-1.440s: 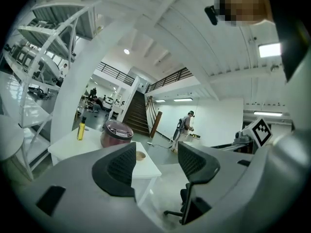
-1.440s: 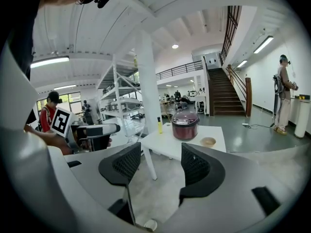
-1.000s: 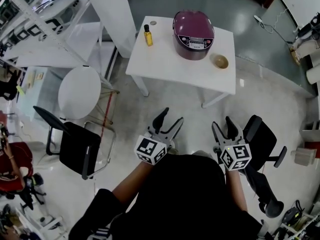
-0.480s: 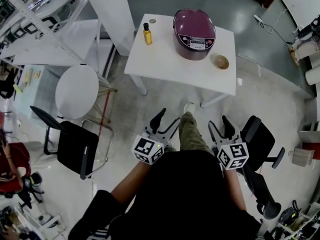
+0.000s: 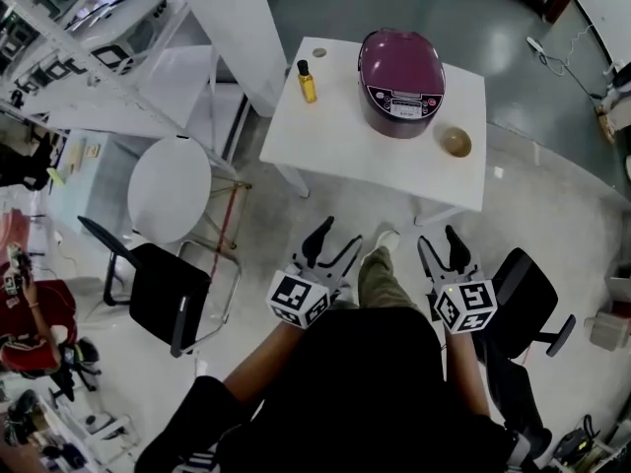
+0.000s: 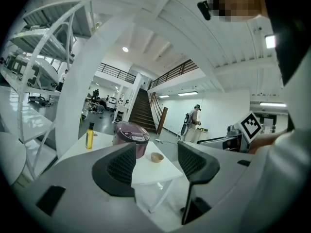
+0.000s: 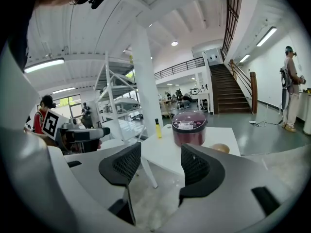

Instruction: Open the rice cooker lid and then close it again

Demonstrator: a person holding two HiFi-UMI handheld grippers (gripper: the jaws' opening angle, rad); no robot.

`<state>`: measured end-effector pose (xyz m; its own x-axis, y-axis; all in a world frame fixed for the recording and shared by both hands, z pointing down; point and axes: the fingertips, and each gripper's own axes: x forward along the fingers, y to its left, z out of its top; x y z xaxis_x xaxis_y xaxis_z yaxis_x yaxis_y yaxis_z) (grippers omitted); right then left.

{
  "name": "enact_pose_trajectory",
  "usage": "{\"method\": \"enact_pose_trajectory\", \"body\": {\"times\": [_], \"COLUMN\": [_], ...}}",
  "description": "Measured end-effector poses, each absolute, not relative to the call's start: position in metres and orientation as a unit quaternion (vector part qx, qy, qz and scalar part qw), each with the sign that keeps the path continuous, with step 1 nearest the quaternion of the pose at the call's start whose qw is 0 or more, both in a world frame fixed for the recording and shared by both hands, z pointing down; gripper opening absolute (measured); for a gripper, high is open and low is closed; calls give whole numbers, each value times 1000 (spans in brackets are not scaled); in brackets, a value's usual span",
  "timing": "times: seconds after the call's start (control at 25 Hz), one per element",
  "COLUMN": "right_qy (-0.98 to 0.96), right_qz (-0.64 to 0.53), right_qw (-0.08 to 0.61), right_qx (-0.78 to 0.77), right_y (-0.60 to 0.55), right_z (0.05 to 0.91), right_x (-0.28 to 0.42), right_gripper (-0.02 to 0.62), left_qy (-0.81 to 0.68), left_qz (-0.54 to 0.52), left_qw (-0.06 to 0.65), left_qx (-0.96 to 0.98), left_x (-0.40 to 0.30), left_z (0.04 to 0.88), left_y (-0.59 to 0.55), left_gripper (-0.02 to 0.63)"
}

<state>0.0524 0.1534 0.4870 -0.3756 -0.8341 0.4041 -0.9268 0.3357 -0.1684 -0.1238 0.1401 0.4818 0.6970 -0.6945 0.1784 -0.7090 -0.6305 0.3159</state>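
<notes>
The rice cooker [image 5: 400, 83] stands, lid [image 5: 398, 57] closed, on the white counter [image 5: 330, 138], well ahead of us; our left tongs [image 5: 337, 236] and right tongs [image 5: 439, 240] are spread, holding nothing. We judge the glossy lid rigid and slippery, best taken at its front edge.

We are in a large open hall fitted out as a lab or work space rather than a home. A staircase [image 7: 224, 89] climbs to a railed gallery [image 7: 180, 66] under a high white ceiling with strip lights [image 7: 43, 64]. White metal racks [image 5: 69, 47] stand along one side. Black office chairs [image 5: 163, 294] and a round white table [image 5: 170, 187] sit on the polished floor [image 5: 552, 215]. A white desk [image 5: 335, 131] stands alone in the open with a rice cooker [image 5: 400, 82] on it. Other people are busy farther off, one person [image 7: 291, 93] standing by the far wall.
</notes>
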Motion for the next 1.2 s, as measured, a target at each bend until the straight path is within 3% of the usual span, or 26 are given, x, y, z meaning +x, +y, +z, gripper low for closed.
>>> {"method": "enact_pose_trajectory", "body": {"times": [0.76, 1.2], "right_qy": [-804, -805], "right_qz": [195, 188], "right_qw": [98, 86], "right_qx": [553, 556], "right_y": [-21, -71], "right_z": [499, 500], "right_x": [156, 194], "right_gripper": [227, 227], "left_qy": [-342, -366], "left_qz": [65, 56], "left_qw": [151, 144], "left_qx": [925, 918], "left_x": [6, 34], "left_z": [476, 474], "left_y": [-30, -84], "left_gripper": [249, 249]}}
